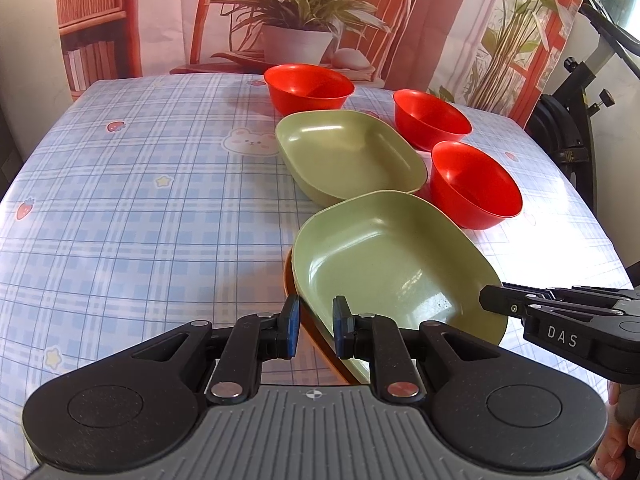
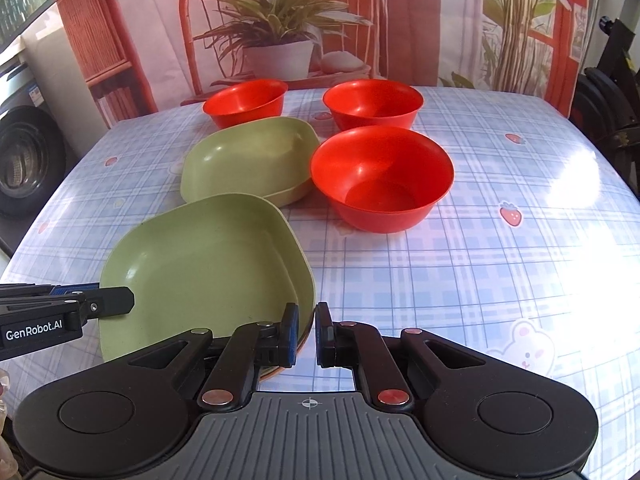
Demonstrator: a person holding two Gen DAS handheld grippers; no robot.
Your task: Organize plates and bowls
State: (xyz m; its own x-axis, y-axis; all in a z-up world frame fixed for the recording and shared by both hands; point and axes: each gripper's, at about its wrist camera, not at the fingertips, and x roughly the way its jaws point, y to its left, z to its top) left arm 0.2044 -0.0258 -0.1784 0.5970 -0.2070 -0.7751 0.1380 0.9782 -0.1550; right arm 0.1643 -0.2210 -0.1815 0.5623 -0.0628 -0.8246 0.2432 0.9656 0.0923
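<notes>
A green plate (image 1: 384, 264) lies stacked on an orange plate (image 1: 316, 336), near the table's front; it also shows in the right wrist view (image 2: 208, 264). My left gripper (image 1: 316, 326) straddles the stack's left rim, jaws a little apart. My right gripper (image 2: 307, 334) straddles its right rim, jaws nearly closed on the rim. A second green plate (image 1: 352, 156) (image 2: 252, 160) lies behind. Three red bowls (image 1: 310, 88) (image 1: 432, 120) (image 1: 476, 184) stand upright around it.
The table (image 1: 140, 200) has a blue plaid cloth and a printed plant backdrop (image 1: 296, 8) behind it. A black stand (image 1: 568, 112) is at the right; a wheel (image 2: 24, 160) is at the far left.
</notes>
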